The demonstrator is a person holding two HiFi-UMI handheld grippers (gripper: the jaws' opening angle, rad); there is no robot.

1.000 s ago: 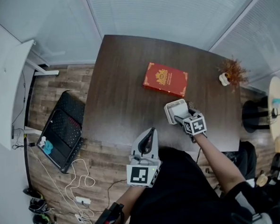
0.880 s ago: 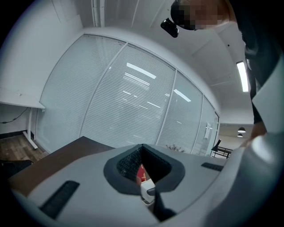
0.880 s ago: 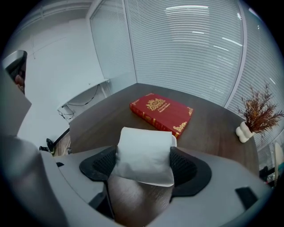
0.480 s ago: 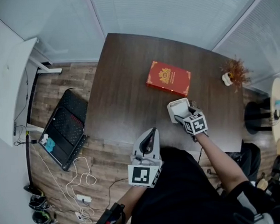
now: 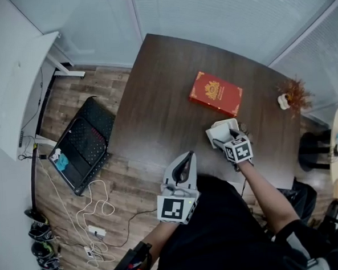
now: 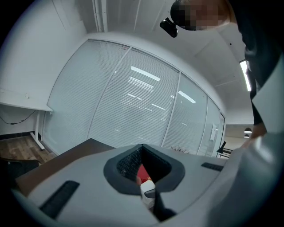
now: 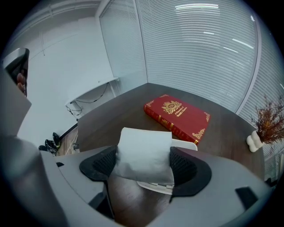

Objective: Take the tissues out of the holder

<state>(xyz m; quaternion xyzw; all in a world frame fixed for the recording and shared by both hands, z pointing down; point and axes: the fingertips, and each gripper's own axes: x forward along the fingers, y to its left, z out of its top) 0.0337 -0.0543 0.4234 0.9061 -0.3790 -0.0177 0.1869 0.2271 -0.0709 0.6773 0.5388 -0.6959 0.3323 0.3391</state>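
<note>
Seen from above, a person stands at the near edge of a dark table (image 5: 155,104) with a gripper in each hand. The right gripper (image 5: 231,137) reaches over the table and its jaws are closed on a folded wad of white tissues (image 7: 144,150), pinched at both sides. The tissues are right over the white holder (image 7: 183,143), whose rim shows behind and below them; whether their lower edge is clear of it cannot be told. The holder stands near the table's front edge.

A red book (image 5: 216,93) with gold print lies flat just beyond the holder, close but not touching. A dried plant (image 5: 295,89) in a small white vase (image 7: 254,142) stands at the right edge, well apart.

The left gripper (image 5: 183,159) hangs off the table's front edge near the person's body, well apart from the holder. Its jaws are pressed together with nothing between them.

On the wood floor to the left are a white desk (image 5: 18,101) and loose cables (image 5: 96,207)
</note>
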